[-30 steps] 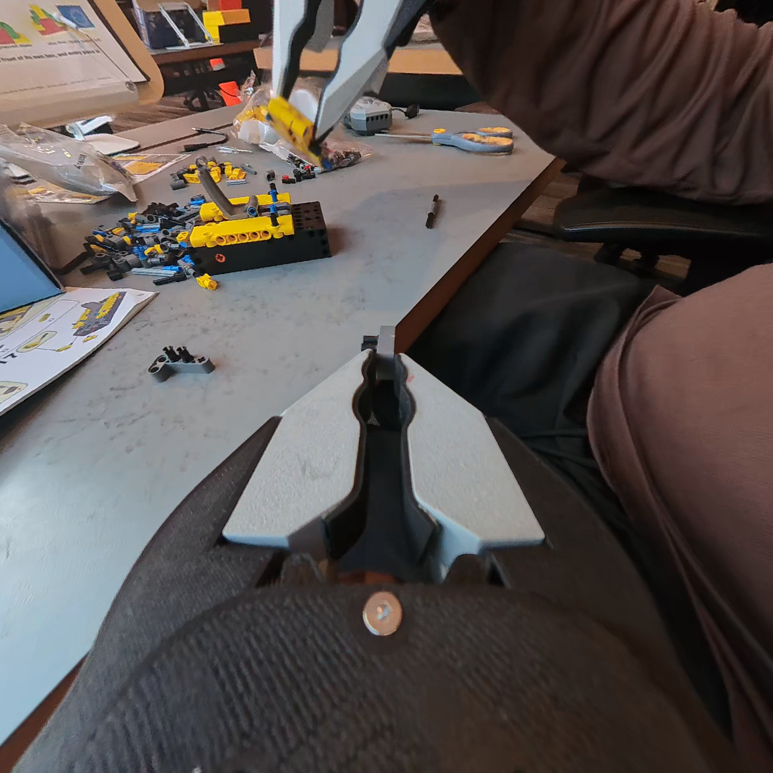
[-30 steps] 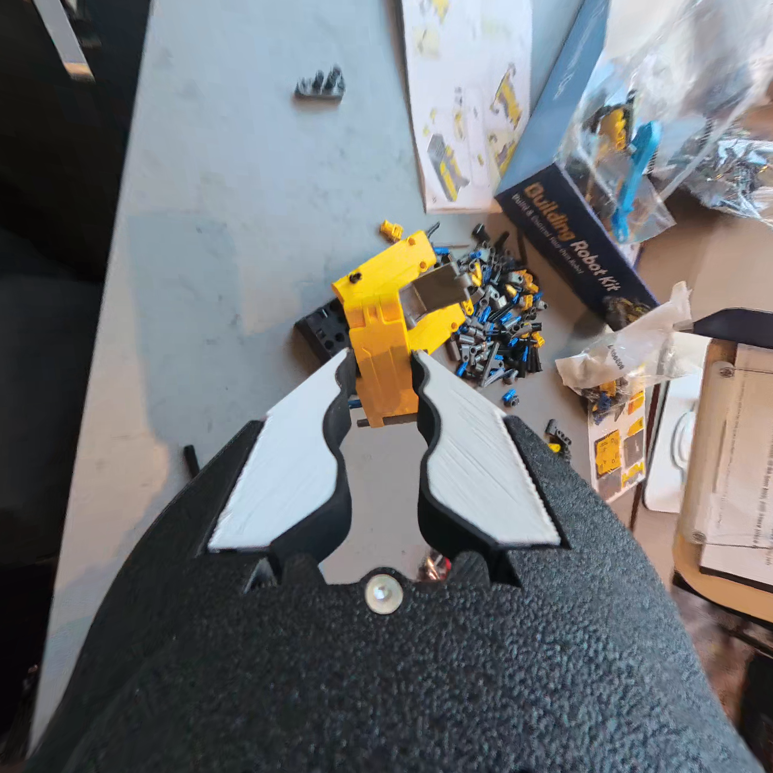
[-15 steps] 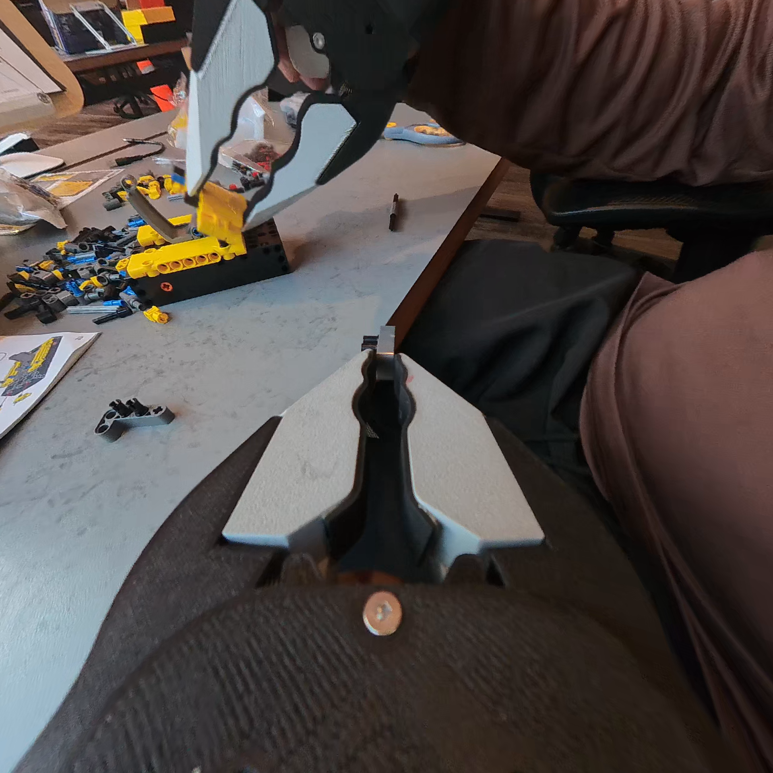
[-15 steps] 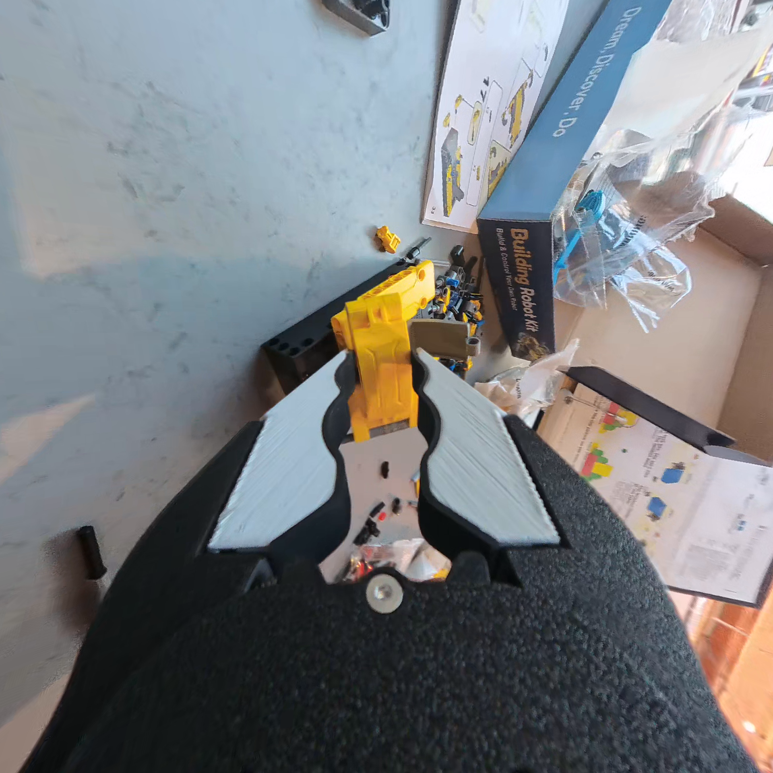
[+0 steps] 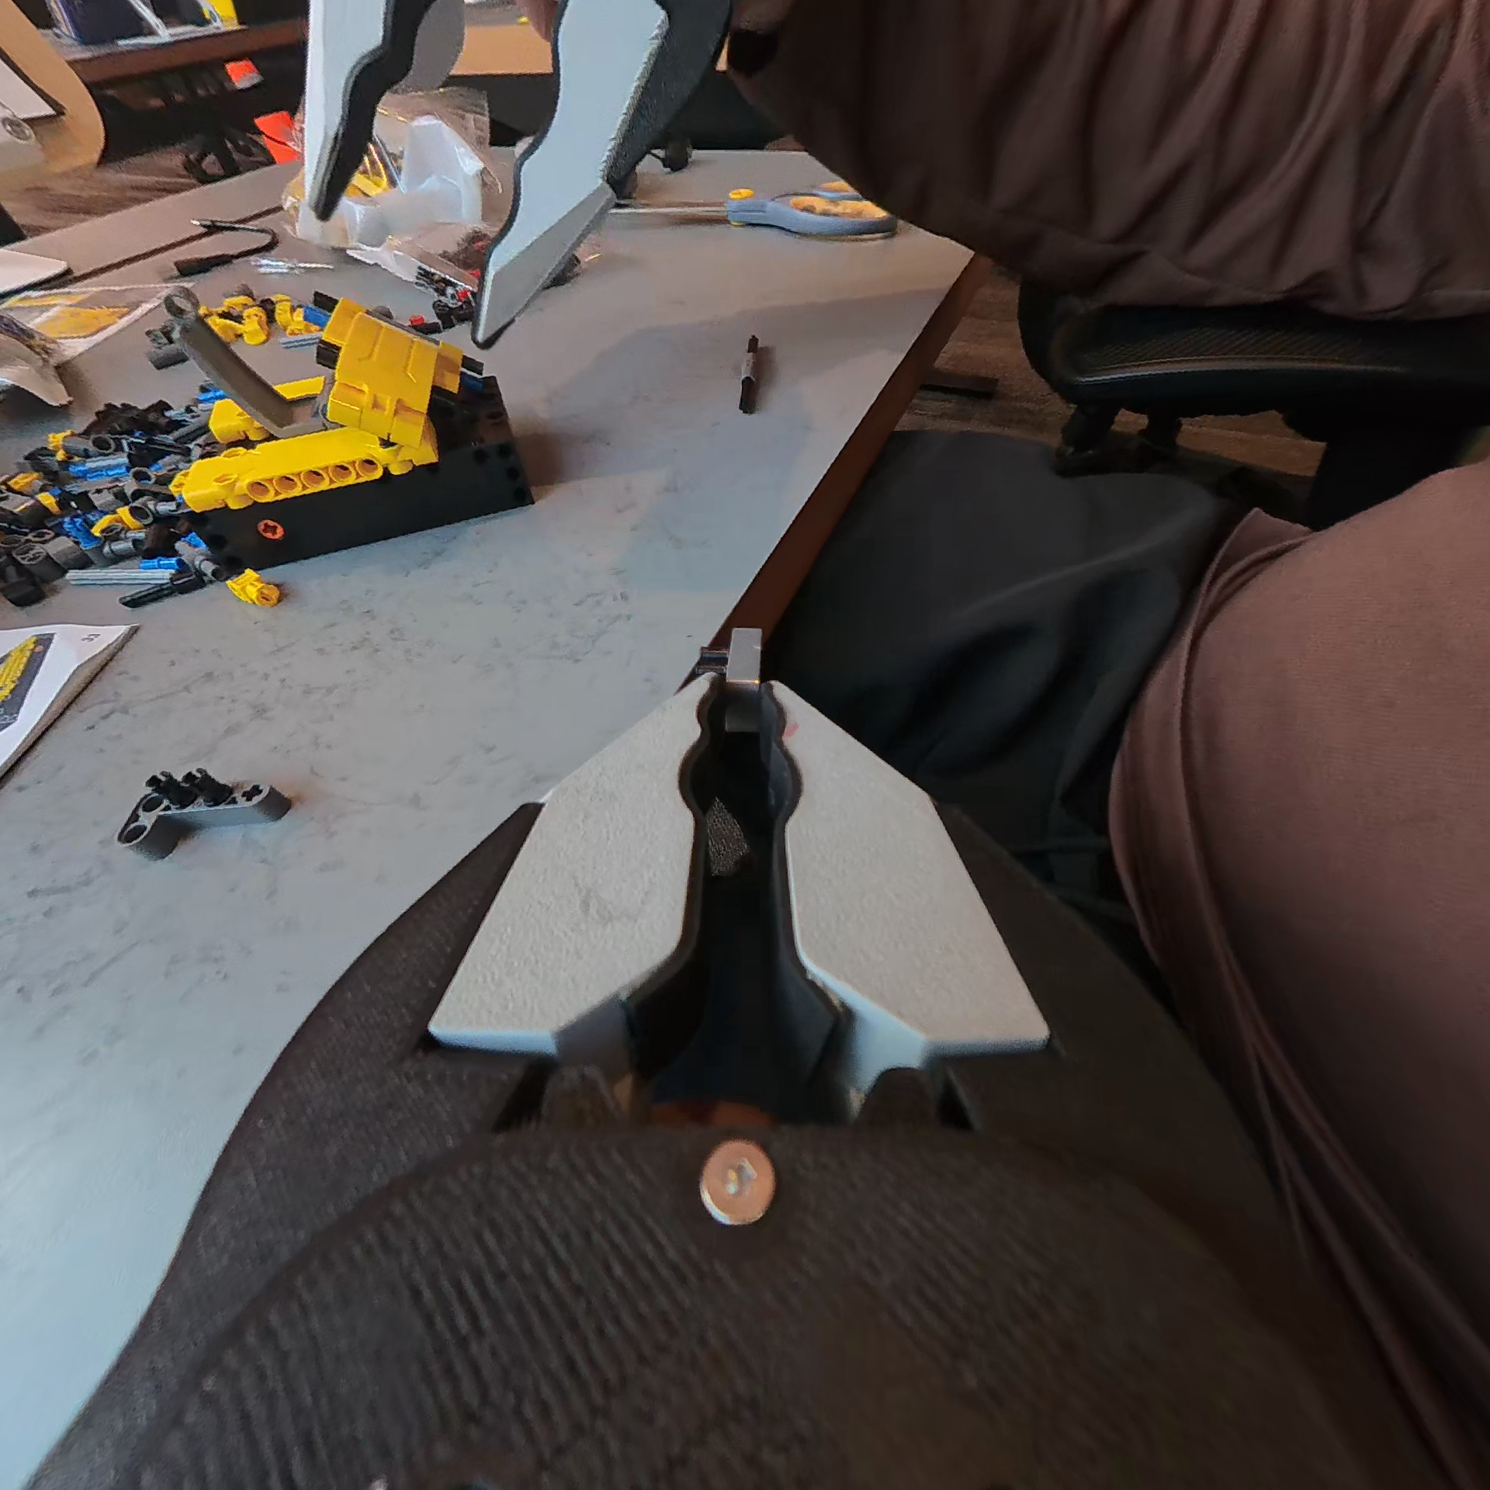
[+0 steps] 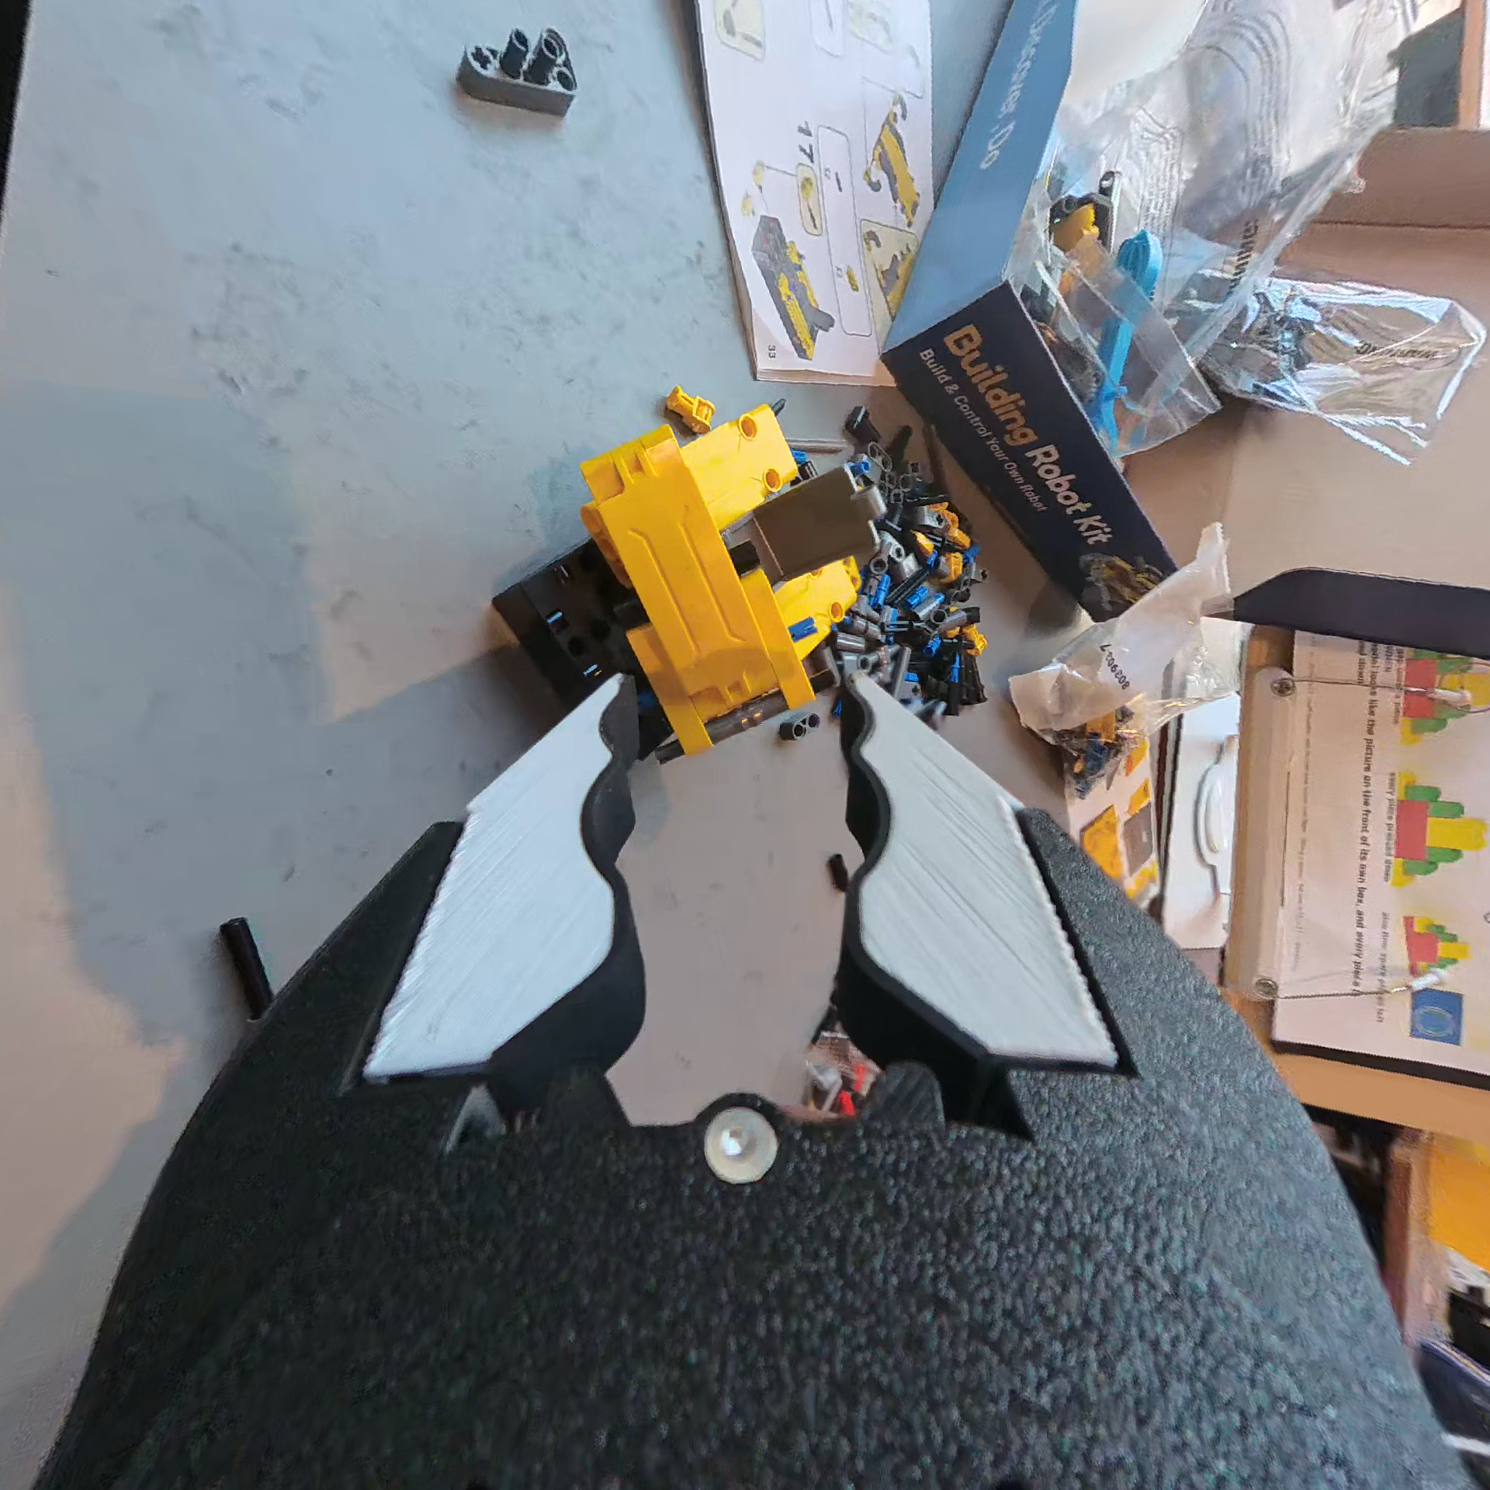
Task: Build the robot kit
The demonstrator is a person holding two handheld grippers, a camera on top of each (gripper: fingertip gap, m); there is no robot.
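A yellow panel piece [image 6: 693,580] lies on a black block model [image 6: 556,629] with yellow beams on the grey table [image 6: 282,363]. It also shows in the left wrist view [image 5: 387,387] on the black block [image 5: 387,508]. My right gripper [image 6: 734,701] is open and empty, just above and behind the yellow panel; in the left wrist view it [image 5: 403,266] hangs over the model. My left gripper [image 5: 738,685] is shut on a small grey piece with a pin [image 5: 738,665], held over the table's front edge.
Loose small parts [image 6: 911,613] lie heaped beside the model. A grey angled piece [image 5: 201,806] and a black pin [image 5: 748,375] lie apart. An instruction booklet [image 6: 814,177], blue box [image 6: 1016,419], plastic bags [image 6: 1209,201] and scissors [image 5: 806,211] crowd the far side. A person's sleeve [image 5: 1129,121] is near. My right fingertips sit around 20 centimeters from my left ones.
My right gripper lowered the yellow panel onto the black model, then opened and drew back from it. My left gripper stayed shut on its small grey piece.
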